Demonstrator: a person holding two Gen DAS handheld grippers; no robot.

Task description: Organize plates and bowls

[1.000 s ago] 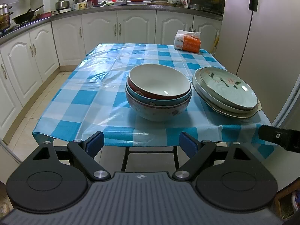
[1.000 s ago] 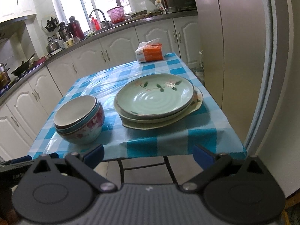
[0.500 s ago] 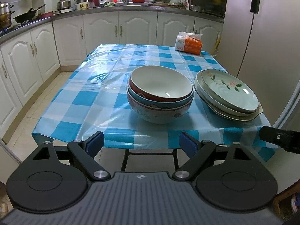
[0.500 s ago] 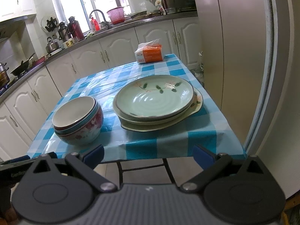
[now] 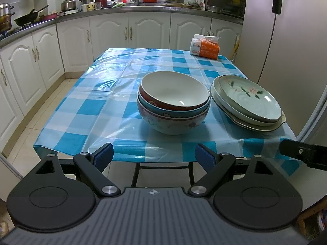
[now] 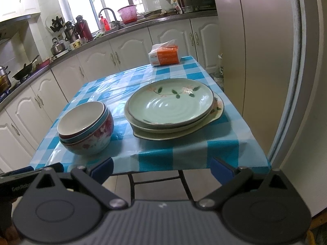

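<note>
Three nested bowls [image 5: 173,102] stand near the front of the blue-checked table [image 5: 85,106], also in the right wrist view [image 6: 85,126]. A stack of pale green flowered plates [image 5: 245,100] sits to their right on a cream handled dish, also in the right wrist view [image 6: 171,106]. My left gripper [image 5: 154,157] is open and empty, held off the table's front edge below the bowls. My right gripper [image 6: 161,168] is open and empty, off the front edge below the plates.
An orange tissue box [image 5: 205,49] stands at the table's far right corner. A fridge [image 6: 265,61] stands close to the table's right side. White cabinets and a cluttered counter [image 5: 122,10] run behind and to the left.
Both grippers have drawn slightly back and down from the table. Bowls and plates have not moved.
</note>
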